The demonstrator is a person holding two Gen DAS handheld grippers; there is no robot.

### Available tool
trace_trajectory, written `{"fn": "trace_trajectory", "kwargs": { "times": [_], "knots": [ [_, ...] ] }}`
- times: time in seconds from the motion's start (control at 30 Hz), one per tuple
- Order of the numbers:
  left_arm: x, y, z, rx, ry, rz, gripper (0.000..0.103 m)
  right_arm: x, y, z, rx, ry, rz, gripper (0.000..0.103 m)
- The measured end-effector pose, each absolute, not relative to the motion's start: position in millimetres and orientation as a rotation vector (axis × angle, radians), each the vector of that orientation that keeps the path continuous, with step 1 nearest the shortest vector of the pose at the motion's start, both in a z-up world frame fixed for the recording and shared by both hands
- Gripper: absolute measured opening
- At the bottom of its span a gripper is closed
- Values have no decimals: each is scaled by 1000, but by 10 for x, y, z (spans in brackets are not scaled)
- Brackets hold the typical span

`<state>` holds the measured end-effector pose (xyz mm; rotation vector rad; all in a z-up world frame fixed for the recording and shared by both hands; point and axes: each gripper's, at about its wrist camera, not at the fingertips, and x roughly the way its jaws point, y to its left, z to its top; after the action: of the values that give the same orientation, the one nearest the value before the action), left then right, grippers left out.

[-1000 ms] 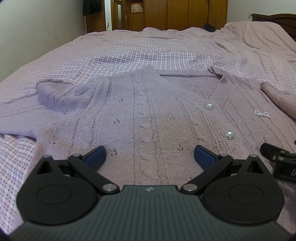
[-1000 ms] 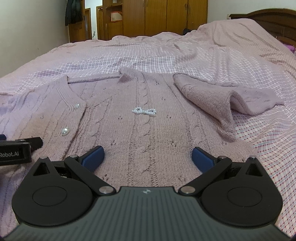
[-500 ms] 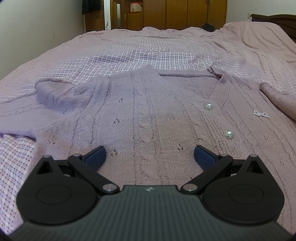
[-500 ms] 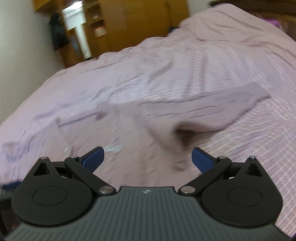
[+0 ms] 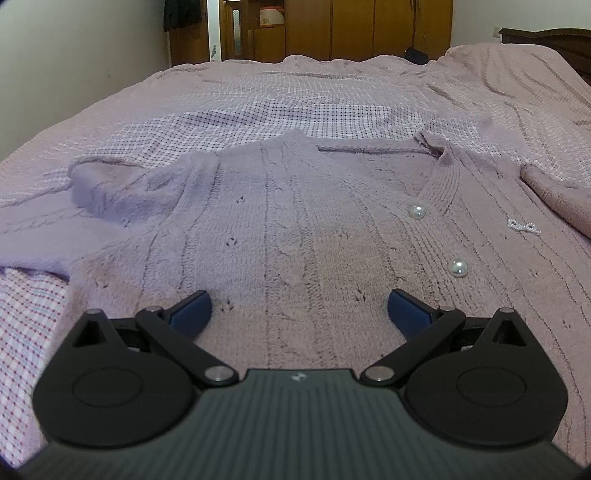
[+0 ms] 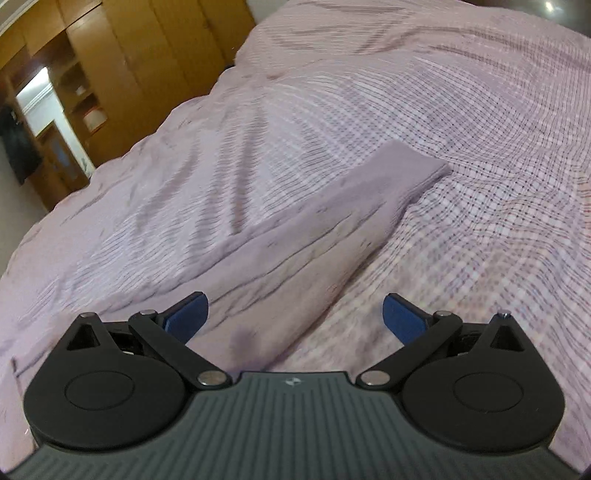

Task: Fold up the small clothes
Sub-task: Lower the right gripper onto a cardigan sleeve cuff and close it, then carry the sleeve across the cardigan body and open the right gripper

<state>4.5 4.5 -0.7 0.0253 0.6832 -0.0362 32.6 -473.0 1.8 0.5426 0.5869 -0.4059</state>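
A lilac knitted cardigan (image 5: 295,221) with pearl buttons (image 5: 457,267) and a small pearl bow (image 5: 523,226) lies flat, front up, on the bed. Its left sleeve (image 5: 110,188) lies bunched at the left. My left gripper (image 5: 298,312) is open and empty, low over the cardigan's hem. In the right wrist view the cardigan's right sleeve (image 6: 325,229) stretches away from me across the checked cover. My right gripper (image 6: 294,315) is open and empty, tilted, just above the near part of that sleeve.
The bed carries a pink-lilac checked cover (image 5: 295,96) with soft folds. Wooden wardrobes (image 5: 351,29) and a doorway stand beyond the bed's far end. A dark headboard (image 5: 554,37) is at the right. A pale wall (image 5: 74,55) runs along the left.
My right gripper has swung right and rolled, from facing the cardigan's front to facing its right sleeve. It has left the left wrist view. My left gripper has barely moved.
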Motion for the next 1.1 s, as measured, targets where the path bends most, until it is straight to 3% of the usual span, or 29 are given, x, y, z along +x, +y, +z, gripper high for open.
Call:
{"fn": "trace_trajectory", "kwargs": {
  "times": [0.2, 0.23, 0.3, 0.37, 0.43, 1.1],
  "knots": [
    [52, 22, -15, 34, 677, -34, 103, 520, -5027, -92, 653, 529, -430, 102],
    [50, 19, -14, 35, 675, -33, 103, 539, -5061, -103, 664, 521, -432, 95],
    [48, 11, -15, 39, 671, -30, 103, 575, -5085, -109, 655, 530, -465, 69],
    [45, 10, -14, 40, 670, -30, 103, 611, -5104, -117, 643, 541, -502, 17],
    [45, 18, -13, 36, 671, -33, 103, 596, -5127, -105, 666, 528, -473, 6],
    [64, 159, 121, -40, 722, -81, 103, -222, -4888, 1254, 439, 259, -427, 5]
  ]
}}
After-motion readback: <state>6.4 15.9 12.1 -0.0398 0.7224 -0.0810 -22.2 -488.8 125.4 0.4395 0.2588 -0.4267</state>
